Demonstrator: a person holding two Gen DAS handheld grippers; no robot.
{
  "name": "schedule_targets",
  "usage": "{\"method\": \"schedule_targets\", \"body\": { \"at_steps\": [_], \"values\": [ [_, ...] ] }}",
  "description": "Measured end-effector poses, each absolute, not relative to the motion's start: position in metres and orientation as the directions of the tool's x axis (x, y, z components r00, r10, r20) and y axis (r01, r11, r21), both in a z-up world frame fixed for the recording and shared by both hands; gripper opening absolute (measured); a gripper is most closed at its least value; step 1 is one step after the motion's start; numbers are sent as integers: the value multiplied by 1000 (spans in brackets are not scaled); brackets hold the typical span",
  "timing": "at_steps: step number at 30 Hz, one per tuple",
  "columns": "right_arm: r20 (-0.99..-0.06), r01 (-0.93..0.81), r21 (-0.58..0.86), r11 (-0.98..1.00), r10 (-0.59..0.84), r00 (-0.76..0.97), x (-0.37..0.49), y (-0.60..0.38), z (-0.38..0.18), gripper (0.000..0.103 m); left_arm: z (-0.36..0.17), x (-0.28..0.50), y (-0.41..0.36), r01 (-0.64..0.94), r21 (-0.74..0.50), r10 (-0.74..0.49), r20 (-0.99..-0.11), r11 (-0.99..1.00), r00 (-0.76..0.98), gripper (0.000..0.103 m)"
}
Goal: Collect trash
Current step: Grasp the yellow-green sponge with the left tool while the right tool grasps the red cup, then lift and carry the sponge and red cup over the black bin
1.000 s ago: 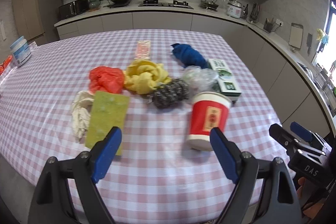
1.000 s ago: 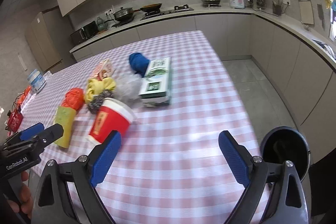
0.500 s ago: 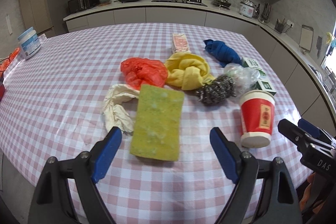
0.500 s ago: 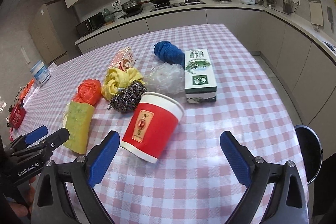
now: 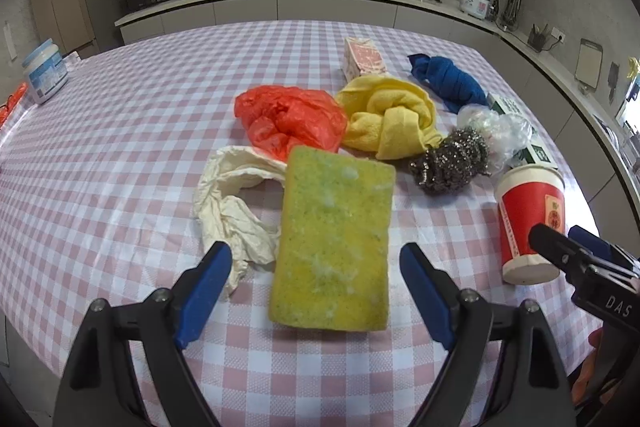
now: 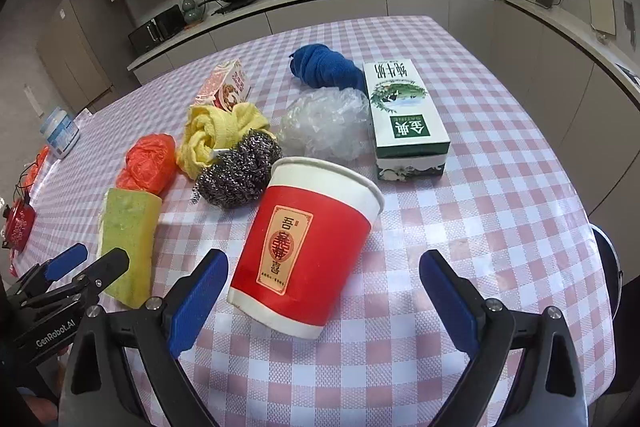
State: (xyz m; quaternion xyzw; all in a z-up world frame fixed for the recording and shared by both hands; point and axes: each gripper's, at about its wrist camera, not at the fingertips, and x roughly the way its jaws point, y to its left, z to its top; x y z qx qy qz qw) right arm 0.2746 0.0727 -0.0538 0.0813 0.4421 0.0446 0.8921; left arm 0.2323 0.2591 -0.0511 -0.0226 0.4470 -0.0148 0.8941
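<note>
1. Left gripper has its fingers spread wide with nothing gripped; the near end of the yellow-green sponge sits in the gap between them, pads clear of both edges.
2. Right gripper is the same, fingers wide apart and holding nothing; the red paper cup stands upright between them, nearer the left-side pad, no contact that I can see.
3. Everything's on the desk with the pink-and-white check cloth; sponge lies flat, a crumpled cream tissue bunched against its left side.
4. Behind the sponge there's a scrunched red plastic bag, touching the sponge's far edge; right of that a knotted yellow cloth.
5. Steel wool scrubber sits just behind the cup, pressed against the yellow cloth; a clear plastic wad next to it.
6. Green-and-white carton lies flat to the right of the clear plastic; a blue cloth balled up beyond it.
7. Small pink-and-white box at the back of the pile; a white tub stands off by the far left edge, well apart from the rest.
</note>
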Motion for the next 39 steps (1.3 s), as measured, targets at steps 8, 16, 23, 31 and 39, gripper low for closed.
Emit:
{"method": "schedule_targets", "body": {
  "at_steps": [8,16,23,31,39],
  "values": [
    [-797,16,195,981,149,585,287,75,-63,98,-64,244,251,27,-40,-48,-809,999,585,87],
    [-801,25,208,978,155,579,295,77,-66,98,-74,248,251,34,-53,-63,-814,998,577,86],
    [-794,20,205,979,154,589,301,80,-66,98,-78,250,253,28,-77,-80,-819,997,568,70],
    [-784,30,200,979,141,605,300,74,-66,91,-77,248,254,26,-91,-89,-815,996,573,63],
    [-801,2,193,981,157,578,297,74,-73,60,-73,244,254,27,-122,-114,-801,992,587,57]
  ]
}}
